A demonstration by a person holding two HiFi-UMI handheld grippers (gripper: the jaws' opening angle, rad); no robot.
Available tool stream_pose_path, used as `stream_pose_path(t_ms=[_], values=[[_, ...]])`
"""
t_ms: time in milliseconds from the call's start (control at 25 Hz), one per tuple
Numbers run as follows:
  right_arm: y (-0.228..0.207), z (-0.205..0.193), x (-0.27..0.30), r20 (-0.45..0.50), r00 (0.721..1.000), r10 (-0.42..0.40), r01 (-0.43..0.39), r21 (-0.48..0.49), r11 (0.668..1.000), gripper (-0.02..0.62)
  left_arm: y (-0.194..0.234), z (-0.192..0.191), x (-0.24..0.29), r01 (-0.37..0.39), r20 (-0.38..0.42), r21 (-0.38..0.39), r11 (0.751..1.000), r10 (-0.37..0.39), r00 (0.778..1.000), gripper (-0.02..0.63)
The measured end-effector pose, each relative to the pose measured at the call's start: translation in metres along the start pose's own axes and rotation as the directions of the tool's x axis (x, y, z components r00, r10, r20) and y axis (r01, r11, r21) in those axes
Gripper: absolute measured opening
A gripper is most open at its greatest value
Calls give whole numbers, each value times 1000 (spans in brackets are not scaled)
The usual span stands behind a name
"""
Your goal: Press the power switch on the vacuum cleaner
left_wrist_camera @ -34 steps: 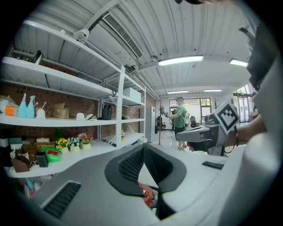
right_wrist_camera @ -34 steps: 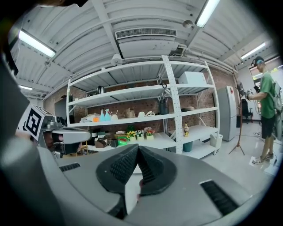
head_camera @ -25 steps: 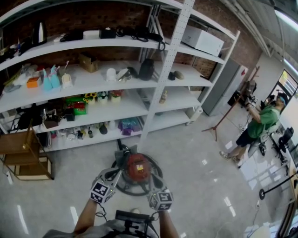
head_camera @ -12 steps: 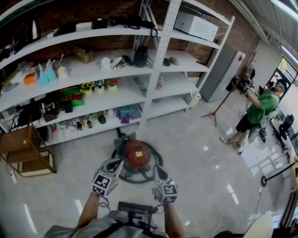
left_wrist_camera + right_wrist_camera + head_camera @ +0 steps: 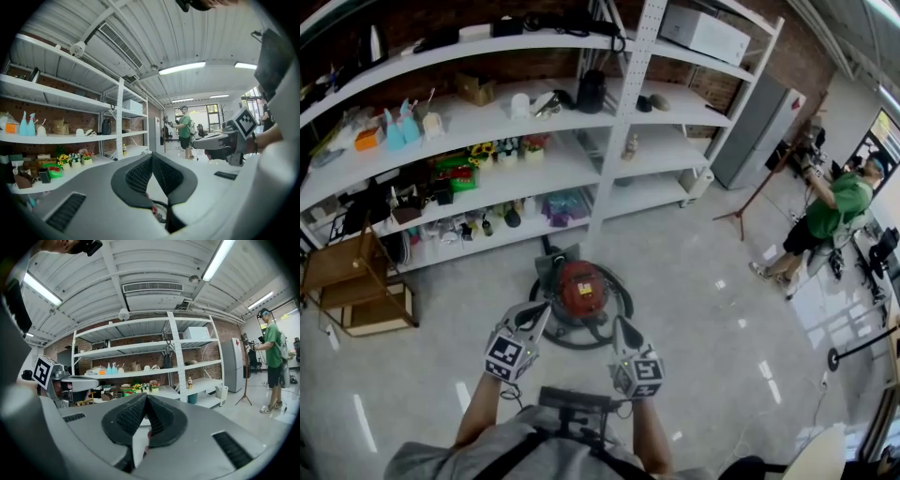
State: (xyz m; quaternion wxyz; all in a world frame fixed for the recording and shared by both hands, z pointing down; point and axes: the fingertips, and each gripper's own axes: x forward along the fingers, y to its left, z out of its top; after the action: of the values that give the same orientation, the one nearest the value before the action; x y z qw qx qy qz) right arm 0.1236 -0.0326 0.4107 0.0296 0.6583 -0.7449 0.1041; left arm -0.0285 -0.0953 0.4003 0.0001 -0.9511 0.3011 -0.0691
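In the head view a round red vacuum cleaner (image 5: 581, 289) sits on the grey floor, ringed by its black hose (image 5: 626, 302), with a grey part at its far side. My left gripper (image 5: 538, 316) hangs just short of its near left edge, jaws pressed together and empty. My right gripper (image 5: 622, 330) hovers off its near right edge, also shut and empty. In the left gripper view the left gripper (image 5: 151, 157) shows its dark pads meeting, and the right gripper (image 5: 225, 143) is at the right. The right gripper (image 5: 146, 398) looks the same in its own view. No switch can be made out.
A long white shelf rack (image 5: 619, 112) full of small items runs behind the vacuum. A wooden crate (image 5: 356, 291) stands at the left. A person in a green shirt (image 5: 834, 211) stands far right near a tripod stand (image 5: 759, 197) and a grey cabinet (image 5: 755, 122).
Both grippers have edged forward toward the vacuum's near side and spread slightly apart. The head view has shifted a little. Both stay shut.
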Motion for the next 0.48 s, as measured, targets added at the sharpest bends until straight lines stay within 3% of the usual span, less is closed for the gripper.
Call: stream_pose_path(t_ms=[480], values=[[5,0,-9,3,1000,20,-20,5,1000,11,2,-3,-17,-32,-10,-4,999,31,999,6]])
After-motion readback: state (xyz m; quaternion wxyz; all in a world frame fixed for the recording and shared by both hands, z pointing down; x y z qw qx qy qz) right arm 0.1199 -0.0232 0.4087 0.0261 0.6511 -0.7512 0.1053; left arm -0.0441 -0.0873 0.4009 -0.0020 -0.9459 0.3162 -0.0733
